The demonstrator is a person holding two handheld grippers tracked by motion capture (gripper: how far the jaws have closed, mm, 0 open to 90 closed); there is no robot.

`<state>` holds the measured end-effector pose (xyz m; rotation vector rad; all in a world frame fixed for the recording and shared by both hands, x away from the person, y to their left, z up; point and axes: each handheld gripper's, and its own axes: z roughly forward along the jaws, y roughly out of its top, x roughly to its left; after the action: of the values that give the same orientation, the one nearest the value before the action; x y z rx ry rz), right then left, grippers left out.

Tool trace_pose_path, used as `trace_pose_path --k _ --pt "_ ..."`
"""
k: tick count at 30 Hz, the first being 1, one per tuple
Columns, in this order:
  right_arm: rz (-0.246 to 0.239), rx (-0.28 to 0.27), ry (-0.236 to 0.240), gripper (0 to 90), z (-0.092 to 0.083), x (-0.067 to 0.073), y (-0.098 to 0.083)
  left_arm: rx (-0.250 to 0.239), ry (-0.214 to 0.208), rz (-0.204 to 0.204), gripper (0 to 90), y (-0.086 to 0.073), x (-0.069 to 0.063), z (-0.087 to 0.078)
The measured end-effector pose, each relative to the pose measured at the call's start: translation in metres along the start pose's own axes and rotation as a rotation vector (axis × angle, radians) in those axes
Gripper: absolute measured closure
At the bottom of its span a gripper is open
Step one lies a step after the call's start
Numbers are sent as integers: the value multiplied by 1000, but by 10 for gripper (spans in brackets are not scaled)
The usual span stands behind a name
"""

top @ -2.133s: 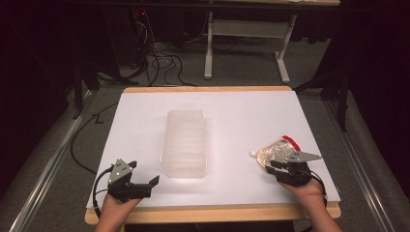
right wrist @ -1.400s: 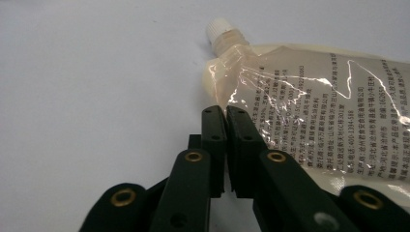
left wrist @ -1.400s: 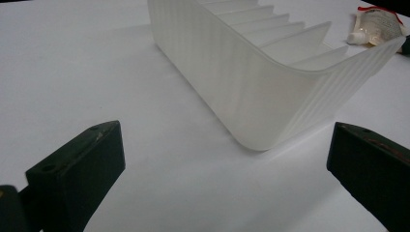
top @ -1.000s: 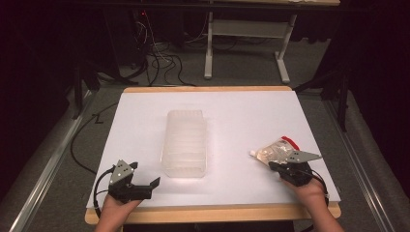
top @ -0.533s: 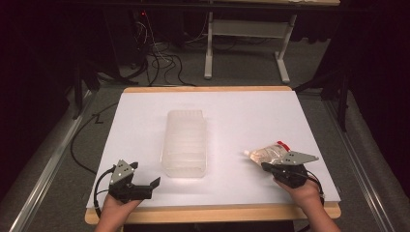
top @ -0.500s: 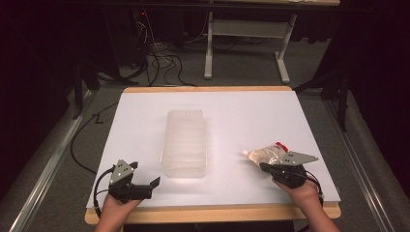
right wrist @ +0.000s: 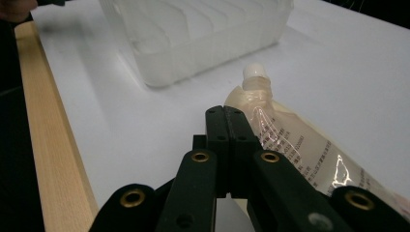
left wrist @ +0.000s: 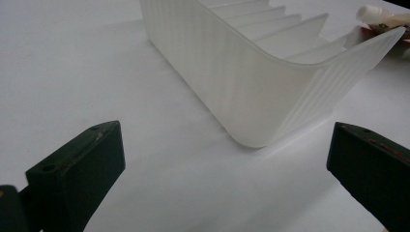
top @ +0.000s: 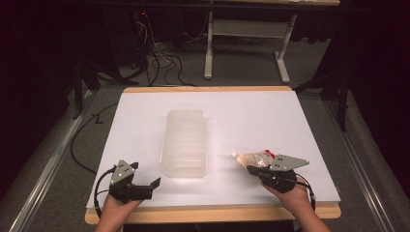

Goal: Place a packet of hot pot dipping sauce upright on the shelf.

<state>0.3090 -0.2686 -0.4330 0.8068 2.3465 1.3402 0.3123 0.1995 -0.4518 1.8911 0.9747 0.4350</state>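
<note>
Right gripper [right wrist: 227, 121] closed tight on edge of clear spouted plastic pouch [right wrist: 295, 145], near front right of white desk [top: 300, 121]. Left gripper [top: 145, 187] wide apart, empty, at front left. Translucent ribbed plastic tray [top: 185, 143] between them, just left of pouch.

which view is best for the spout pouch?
Right gripper view: the pouch lies close up beside the shut jaws, with its white cap, print and clear film sharp. High view shows it small, right of the tray. Left gripper view catches just the cap end behind the tray's rim.
</note>
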Motion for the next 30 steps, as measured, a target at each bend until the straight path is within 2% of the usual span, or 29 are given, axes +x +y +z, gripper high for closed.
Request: trace_pose_path --k 5,6,7,10,11,13,14,21,30 --pt "-2 -80 -22 900 -10 2 10 -2 2 -3 5 0 1 0" --pt "-2 -80 -22 900 -10 2 10 -2 2 -3 5 0 1 0" --pt "2 -105 -32 900 -15 -2 12 -3 3 -4 5 0 1 -1" --pt "15 -122 -46 900 -22 -5 13 -3 3 -5 5 0 1 0" --pt "26 -150 -71 900 -30 -10 13 3 0 1 5 0 0 0" --pt "30 -172 -87 900 -35 -13 13 -1 1 -2 5 0 0 0" --pt "30 -172 -87 900 -35 -13 13 -1 1 -2 5 0 0 0" --pt "73 -240 -163 900 -58 -28 10 2 3 -2 5 0 0 1" --pt "128 -293 -248 900 -76 -47 2 3 3 -2 6 0 0 1"
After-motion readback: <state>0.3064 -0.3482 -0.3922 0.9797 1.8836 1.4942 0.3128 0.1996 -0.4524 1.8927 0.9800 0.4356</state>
